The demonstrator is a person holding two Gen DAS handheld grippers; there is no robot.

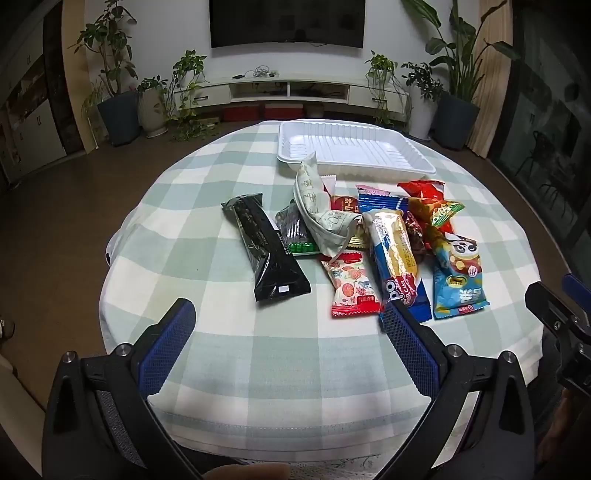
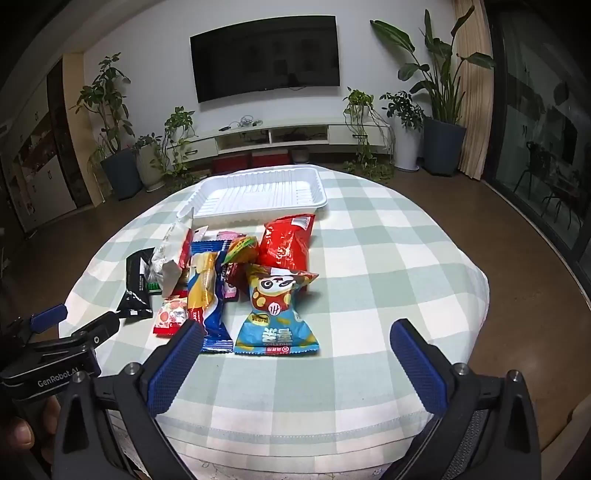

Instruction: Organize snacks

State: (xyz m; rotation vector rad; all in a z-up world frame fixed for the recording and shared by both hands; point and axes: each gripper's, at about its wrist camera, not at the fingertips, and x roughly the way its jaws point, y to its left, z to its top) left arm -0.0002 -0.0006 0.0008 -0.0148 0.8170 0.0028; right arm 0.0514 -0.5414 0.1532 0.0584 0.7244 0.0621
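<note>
- The left gripper (image 1: 288,317), at the bottom of its frame, has its blue-padded jaws spread wide and holds nothing.
- The right gripper (image 2: 297,338), likewise low in its frame, is spread wide and bare.
- A heap of crinkly snack packets (image 1: 369,236) sits mid-frame on the green-checked tablecloth (image 1: 207,229); several overlap, hiding their labels.
- The white ribbed plastic tray (image 2: 258,195) lies behind the heap, with a pale wrapper covering its near-left rim.
- The long black packet (image 2: 135,288) is partly cut off behind the other gripper in the right wrist view.

Television (image 1: 288,22) cut off at top edge
</note>
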